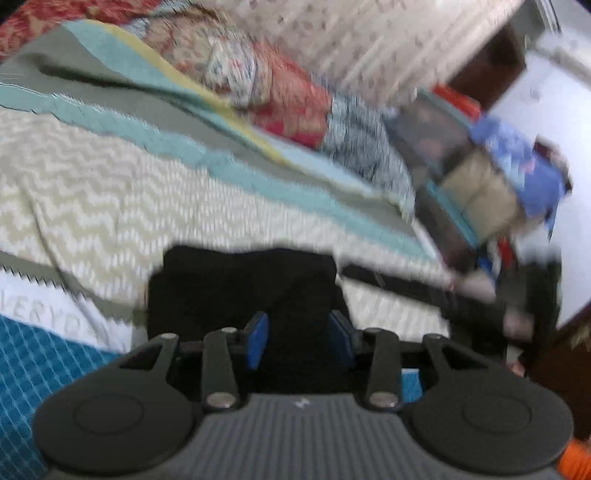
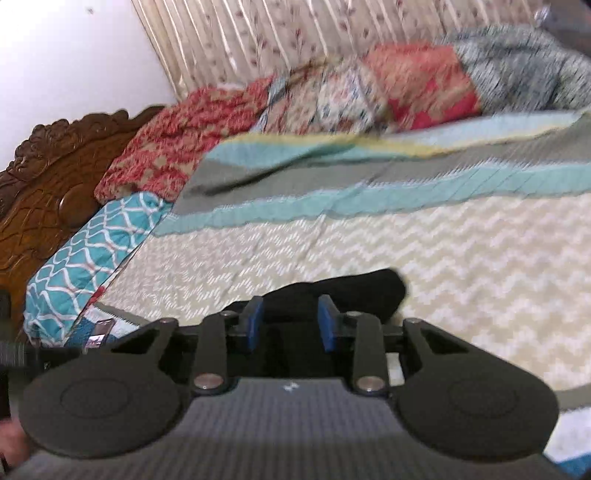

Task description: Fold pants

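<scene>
The black pants (image 1: pixel 243 280) lie on the chevron bedspread (image 1: pixel 110 206), bunched right in front of my left gripper (image 1: pixel 299 339). Its blue pads (image 1: pixel 258 339) stand apart with black cloth between them; a firm grip does not show. In the right wrist view the pants (image 2: pixel 354 291) lie just ahead of my right gripper (image 2: pixel 290 328), whose blue pads (image 2: pixel 255 328) also stand apart with dark cloth between them. Both views are blurred.
A patchwork quilt (image 2: pixel 406 85) and pillows (image 2: pixel 88 251) lie along the far side of the bed. A carved wooden headboard (image 2: pixel 44 177) is at the left. Stacked clutter (image 1: pixel 491 162) stands beside the bed. A curtain (image 2: pixel 295 33) hangs behind.
</scene>
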`<move>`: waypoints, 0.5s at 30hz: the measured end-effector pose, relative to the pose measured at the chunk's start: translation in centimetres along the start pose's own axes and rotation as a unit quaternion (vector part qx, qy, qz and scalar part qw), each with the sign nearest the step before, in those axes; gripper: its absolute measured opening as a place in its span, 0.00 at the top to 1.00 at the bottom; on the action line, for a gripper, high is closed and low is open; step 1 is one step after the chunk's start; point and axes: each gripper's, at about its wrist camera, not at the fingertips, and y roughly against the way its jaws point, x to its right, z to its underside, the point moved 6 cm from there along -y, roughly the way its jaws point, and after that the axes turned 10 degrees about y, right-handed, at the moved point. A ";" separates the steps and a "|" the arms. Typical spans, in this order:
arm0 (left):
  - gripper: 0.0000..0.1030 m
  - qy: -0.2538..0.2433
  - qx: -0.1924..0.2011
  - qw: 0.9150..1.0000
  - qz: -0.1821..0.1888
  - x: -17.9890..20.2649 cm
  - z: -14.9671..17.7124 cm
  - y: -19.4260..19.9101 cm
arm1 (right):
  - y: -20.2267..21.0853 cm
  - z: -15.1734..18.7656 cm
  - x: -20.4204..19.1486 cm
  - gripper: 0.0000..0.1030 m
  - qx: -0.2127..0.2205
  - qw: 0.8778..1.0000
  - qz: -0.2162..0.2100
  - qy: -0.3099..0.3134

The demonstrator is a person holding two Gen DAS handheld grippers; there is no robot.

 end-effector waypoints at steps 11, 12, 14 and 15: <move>0.62 0.014 -0.034 0.998 -0.044 -3.3 2.1 -1.2 | -2.7 2.2 1.1 0.56 -0.040 0.999 0.028 -0.022; 0.47 0.008 -0.011 0.999 -0.044 -3.2 1.5 0.0 | -1.6 2.0 1.2 0.38 -0.022 0.999 0.019 -0.033; 0.25 0.005 0.026 0.998 -0.055 -3.9 0.3 1.8 | 1.0 2.1 2.1 0.13 0.019 0.998 0.014 -0.063; 0.16 0.011 0.037 0.998 -0.059 -4.7 -0.1 2.3 | 2.3 2.4 2.8 0.13 0.038 0.996 0.013 -0.081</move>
